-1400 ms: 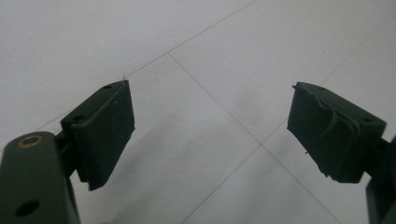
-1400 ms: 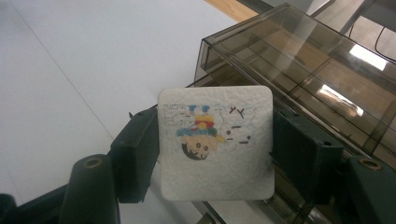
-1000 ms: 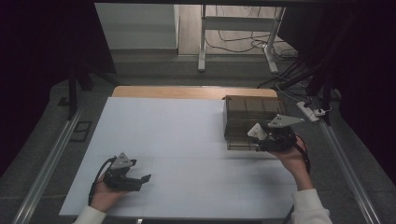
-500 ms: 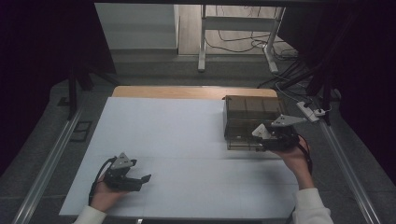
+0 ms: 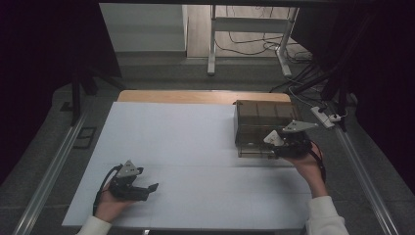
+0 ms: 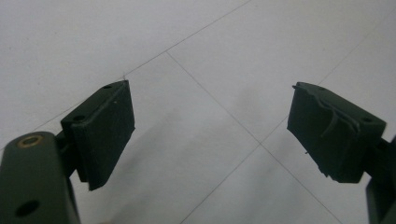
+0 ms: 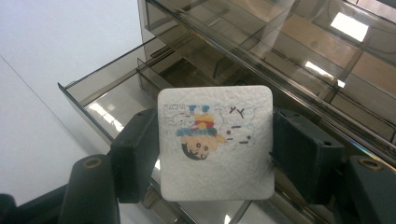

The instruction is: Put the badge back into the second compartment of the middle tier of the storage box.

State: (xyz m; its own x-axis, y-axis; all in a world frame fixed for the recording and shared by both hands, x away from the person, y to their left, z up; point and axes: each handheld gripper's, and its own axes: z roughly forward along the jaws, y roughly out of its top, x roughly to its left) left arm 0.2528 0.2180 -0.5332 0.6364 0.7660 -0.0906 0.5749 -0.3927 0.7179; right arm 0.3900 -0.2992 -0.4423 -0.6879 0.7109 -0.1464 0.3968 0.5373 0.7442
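White, matte sheeting (image 5: 186,147) covers the table, its panels meeting at thin straight seams; a strip of bare wood (image 5: 195,96) shows along the far edge, and beyond it lie a grey floor, metal stand legs and loose cables. Left gripper (image 5: 147,190): held low over the near left part of the sheet in the person's left hand (image 5: 110,208), grey three-cornered plate on top; in the left gripper view its two black, block-shaped pads (image 6: 105,133) stand wide apart with nothing between them, the one on the right of that view showing a torn, peeling surface. Drawer box (image 5: 264,125): a rectangular cabinet of smoke-tinted, glossy clear plastic at the far right of the sheet, with one shallow drawer (image 7: 116,102) pulled out toward the person; thin dividers are visible through its walls. Right gripper (image 5: 274,149): held by the right hand (image 5: 308,164) at the near front of the box, just over the open drawer. Its jaws are closed against opposite edges of a small card (image 7: 215,142), a white square with rounded corners and a slightly dimpled, paper-like surface, printed with a small coloured cartoon figure that appears upside down in the right gripper view. The card hangs above the drawer; whether it touches the plastic cannot be told.
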